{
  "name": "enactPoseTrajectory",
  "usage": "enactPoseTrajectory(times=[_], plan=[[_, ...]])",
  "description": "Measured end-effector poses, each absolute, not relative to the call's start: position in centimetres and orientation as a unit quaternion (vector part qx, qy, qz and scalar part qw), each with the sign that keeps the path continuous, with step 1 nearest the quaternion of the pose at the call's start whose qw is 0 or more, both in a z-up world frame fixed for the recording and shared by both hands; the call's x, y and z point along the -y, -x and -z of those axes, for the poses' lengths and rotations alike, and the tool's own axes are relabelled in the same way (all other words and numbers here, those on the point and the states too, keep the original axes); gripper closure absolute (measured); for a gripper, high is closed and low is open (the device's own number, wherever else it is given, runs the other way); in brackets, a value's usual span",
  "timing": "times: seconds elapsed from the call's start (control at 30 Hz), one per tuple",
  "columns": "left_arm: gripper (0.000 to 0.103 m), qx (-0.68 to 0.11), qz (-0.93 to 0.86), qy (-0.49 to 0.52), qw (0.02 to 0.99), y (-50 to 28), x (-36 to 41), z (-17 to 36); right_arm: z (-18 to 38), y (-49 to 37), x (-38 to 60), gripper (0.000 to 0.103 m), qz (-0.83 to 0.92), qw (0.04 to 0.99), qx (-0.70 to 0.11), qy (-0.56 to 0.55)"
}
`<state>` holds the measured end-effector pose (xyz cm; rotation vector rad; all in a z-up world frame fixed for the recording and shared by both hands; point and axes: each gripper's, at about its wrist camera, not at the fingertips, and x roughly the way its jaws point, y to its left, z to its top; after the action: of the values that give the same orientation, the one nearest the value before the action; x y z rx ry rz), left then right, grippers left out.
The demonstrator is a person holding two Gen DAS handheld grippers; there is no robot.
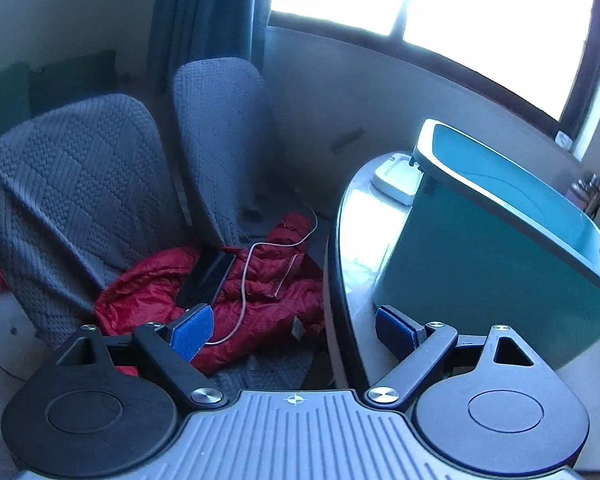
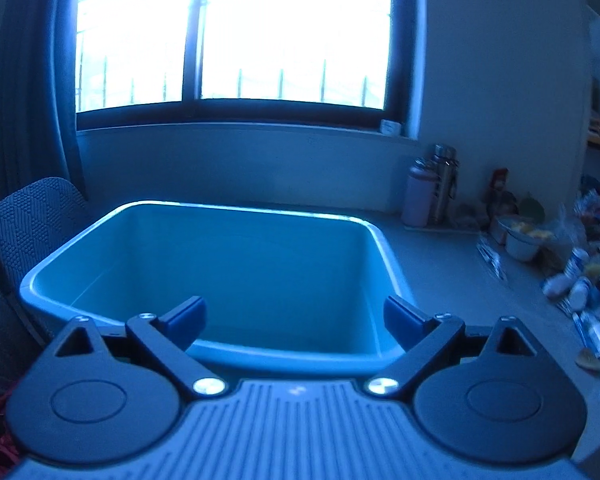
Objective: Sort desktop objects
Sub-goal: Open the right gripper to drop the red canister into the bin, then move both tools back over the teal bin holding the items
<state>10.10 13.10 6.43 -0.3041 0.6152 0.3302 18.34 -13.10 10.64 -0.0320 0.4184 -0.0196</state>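
Right claw (image 2: 296,316): jaws wide, holding nothing, poised over the near rim of the teal bin (image 2: 228,264); inside looks bare. Left claw (image 1: 296,332): also wide, unloaded, straddling the counter (image 1: 360,216) edge. Small clutter (image 2: 580,292) sits at right, likely bound for the bin.

The left tongs (image 1: 294,330) stood wide apart, empty, over the surface (image 1: 356,216) edge; teal bin (image 1: 480,256) right, red jacket (image 1: 260,292) left.

Open teal bin (image 2: 220,264) ahead, desktop clutter (image 2: 580,280) to its right
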Motion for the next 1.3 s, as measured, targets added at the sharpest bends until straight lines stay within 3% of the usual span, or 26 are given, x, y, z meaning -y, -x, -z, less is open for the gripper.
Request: enactPoseTrajectory(times=[0.57,1.3], plan=[[0.013,-0.361,-0.098,0.093,0.923,-7.5,-15.4,-10.6,-11.2,-11.5,16.6,0.008,0.06,0.964,-0.257,-0.039],[0.013,-0.369,-0.068,0.009,0.927,-10.1,-13.1,-13.7,-11.9,-11.7,14.5,0.006,0.042,0.955,-0.292,-0.041]])
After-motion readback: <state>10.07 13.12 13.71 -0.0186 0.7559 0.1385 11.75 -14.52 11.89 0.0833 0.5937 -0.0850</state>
